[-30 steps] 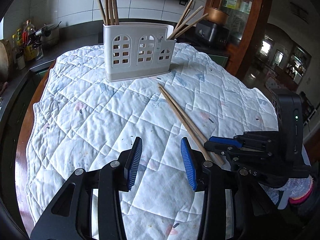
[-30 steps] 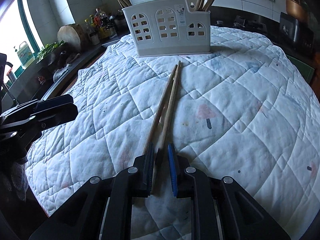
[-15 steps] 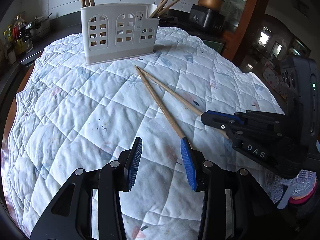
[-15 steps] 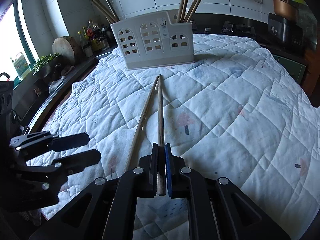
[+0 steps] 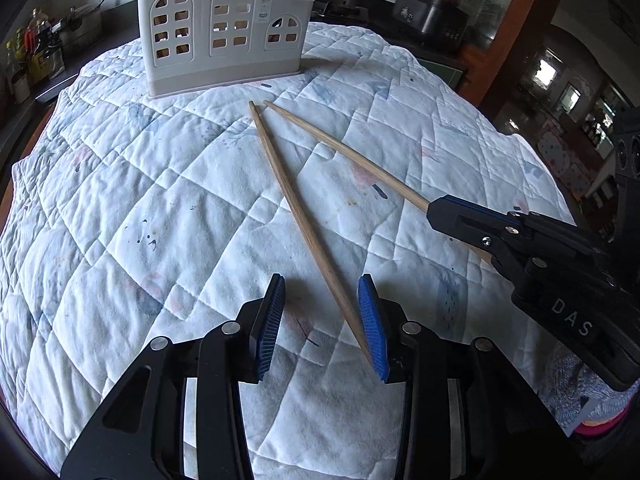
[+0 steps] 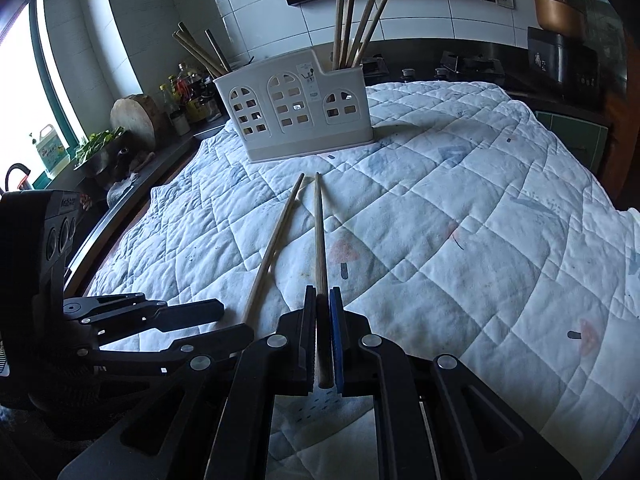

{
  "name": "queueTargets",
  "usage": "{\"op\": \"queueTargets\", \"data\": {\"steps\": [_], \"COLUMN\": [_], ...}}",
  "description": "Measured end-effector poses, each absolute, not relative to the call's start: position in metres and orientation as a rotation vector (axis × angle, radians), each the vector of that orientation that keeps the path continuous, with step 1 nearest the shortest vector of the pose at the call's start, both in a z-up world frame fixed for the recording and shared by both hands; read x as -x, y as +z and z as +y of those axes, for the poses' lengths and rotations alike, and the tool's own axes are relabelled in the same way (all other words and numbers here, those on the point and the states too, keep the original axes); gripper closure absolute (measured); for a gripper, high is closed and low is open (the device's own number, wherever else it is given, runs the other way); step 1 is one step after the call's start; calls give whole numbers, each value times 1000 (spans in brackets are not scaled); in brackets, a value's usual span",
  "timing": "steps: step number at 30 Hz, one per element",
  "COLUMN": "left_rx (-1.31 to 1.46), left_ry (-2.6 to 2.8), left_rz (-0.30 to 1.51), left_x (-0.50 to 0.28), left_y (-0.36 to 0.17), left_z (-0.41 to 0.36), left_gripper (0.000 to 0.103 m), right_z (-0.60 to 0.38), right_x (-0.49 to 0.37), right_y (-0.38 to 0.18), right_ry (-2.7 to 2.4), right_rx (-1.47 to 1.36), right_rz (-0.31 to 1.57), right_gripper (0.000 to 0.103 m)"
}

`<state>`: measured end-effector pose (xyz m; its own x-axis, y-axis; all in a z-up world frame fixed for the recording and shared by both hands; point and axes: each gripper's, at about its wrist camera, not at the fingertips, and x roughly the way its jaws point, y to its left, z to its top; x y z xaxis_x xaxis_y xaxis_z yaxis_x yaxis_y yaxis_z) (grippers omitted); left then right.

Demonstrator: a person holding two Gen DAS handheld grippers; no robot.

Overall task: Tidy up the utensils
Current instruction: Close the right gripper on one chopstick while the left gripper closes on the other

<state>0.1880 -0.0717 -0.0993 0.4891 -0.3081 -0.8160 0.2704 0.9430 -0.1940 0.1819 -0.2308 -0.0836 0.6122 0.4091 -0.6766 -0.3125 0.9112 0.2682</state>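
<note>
Open stretch of white quilted cloth lies between the near edge and the white plastic utensil caddy with arched cut-outs, which stands upright at the far side, wooden chopsticks rising from its left and right end compartments. Two light wooden chopsticks cross the middle ground: one loose, running between the spread jaws of the left gripper; the other clamped in the right gripper. Cloth to the right of them is bare. A dark counter crowded with bottles borders the left side.
</note>
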Motion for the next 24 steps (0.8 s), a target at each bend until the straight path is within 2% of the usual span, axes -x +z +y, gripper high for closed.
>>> {"op": "queueTargets", "data": {"steps": [1, 10, 14, 24], "left_rx": [39, 18, 18, 16], "left_ry": [-345, -312, -315, -311], "left_rz": [1004, 1004, 1000, 1002], "left_x": [-189, -192, -191, -192], "left_y": [-100, -101, -101, -104], "left_z": [-73, -79, -81, -81], "left_gripper": [69, 75, 82, 86], "right_z": [-232, -232, -231, -227], "right_x": [-182, -182, -182, -183], "right_y": [-84, -88, -87, -93], "right_ry": [419, 432, 434, 451], "right_rx": [-131, -146, -142, -149], "right_rz": [812, 817, 815, 839], "right_gripper": [96, 96, 97, 96]}}
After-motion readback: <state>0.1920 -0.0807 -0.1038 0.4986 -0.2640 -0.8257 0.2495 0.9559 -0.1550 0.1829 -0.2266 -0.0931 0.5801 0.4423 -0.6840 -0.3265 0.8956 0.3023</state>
